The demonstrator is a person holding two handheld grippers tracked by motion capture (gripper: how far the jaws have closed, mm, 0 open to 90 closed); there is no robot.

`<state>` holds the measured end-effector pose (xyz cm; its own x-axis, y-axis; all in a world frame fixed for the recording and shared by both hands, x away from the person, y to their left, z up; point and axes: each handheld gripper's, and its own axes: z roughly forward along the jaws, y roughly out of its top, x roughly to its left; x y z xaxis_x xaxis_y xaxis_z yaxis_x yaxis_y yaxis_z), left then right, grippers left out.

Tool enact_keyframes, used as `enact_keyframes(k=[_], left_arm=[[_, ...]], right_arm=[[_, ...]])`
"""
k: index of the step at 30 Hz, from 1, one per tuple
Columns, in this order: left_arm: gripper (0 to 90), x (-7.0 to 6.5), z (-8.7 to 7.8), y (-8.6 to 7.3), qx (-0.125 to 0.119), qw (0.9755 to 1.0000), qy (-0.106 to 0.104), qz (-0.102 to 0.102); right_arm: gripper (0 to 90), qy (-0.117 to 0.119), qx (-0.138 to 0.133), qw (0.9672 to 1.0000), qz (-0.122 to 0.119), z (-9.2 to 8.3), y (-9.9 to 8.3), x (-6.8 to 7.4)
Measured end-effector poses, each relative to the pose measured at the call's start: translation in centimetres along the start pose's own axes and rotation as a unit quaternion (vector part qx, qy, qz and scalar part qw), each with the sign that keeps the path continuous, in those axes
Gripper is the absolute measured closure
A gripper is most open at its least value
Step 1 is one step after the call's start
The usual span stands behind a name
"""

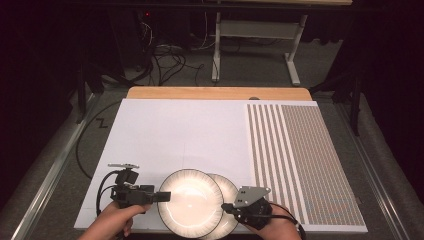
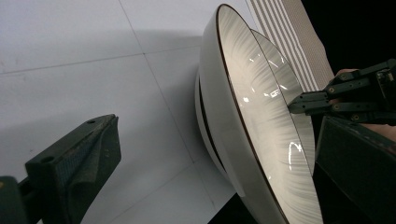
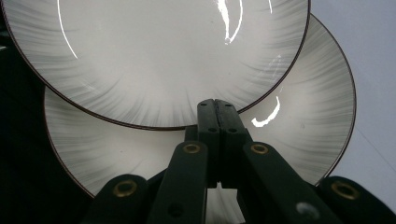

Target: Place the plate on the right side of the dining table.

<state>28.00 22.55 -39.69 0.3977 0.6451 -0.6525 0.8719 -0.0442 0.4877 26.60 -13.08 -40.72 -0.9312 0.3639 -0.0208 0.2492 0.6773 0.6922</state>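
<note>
Two ribbed plates lie overlapped at the counter's (image 1: 150, 130) near edge, the upper plate (image 1: 190, 201) partly covering the lower plate (image 1: 231, 190). The left gripper (image 1: 165, 196), fingers spread, straddles the upper rim, likely to lift it. The right gripper (image 1: 227, 206), fingers clenched empty, rests over the lower plate, perhaps steadying it.

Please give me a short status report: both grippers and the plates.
Left gripper open, jaws either side of upper plate rim. Right gripper shut, tip over lower plate. Plates overlapped at near table edge. Nothing obstructing.
</note>
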Motion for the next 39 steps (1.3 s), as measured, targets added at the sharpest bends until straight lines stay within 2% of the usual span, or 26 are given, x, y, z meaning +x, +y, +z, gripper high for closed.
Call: enact_keyframes(k=[7, 14, 20, 24, 28, 32, 36, 39], left_arm=[[0.8, 0.0, 0.4, -0.1, 0.018, 0.9997, -0.005, -0.014], [0.8, 0.0, 1.1, -0.1, 0.042, 0.9982, -0.017, -0.038], [1.0, 0.3, 1.3, 0.3, 0.071, 0.9948, -0.030, -0.068], [4.4, 0.4, 1.2, 0.5, 0.077, 0.9938, -0.029, -0.075], [16.2, 0.3, 1.0, 0.9, 0.077, 0.9929, -0.033, -0.085], [24.1, 0.0, 1.1, 1.2, 0.093, 0.9909, -0.044, -0.086], [34.0, 0.0, 1.0, 1.3, 0.106, 0.9898, -0.043, -0.085], [42.3, 0.1, 1.0, 1.2, 0.108, 0.9890, -0.039, -0.093]], right_arm=[[90.0, 0.000, -0.001, 1.0000, 0.001, 0.0, 0.0, 0.0], [90.0, 0.000, -0.001, 1.0000, 0.001, 0.0, 0.0, 0.0], [90.0, -0.001, -0.001, 1.0000, 0.001, 0.0, 0.0, 0.0], [90.0, -0.001, -0.001, 1.0000, -0.001, 0.0, 0.0, -0.1], [90.0, -0.001, -0.001, 1.0000, -0.001, 0.0, 0.0, -0.1], [90.0, -0.002, -0.001, 1.0000, 0.002, 0.0, 0.0, 0.0], [90.0, -0.002, -0.001, 1.0000, 0.000, 0.0, 0.0, 0.0], [90.0, -0.002, -0.001, 1.0000, -0.001, 0.0, 0.0, 0.0]])
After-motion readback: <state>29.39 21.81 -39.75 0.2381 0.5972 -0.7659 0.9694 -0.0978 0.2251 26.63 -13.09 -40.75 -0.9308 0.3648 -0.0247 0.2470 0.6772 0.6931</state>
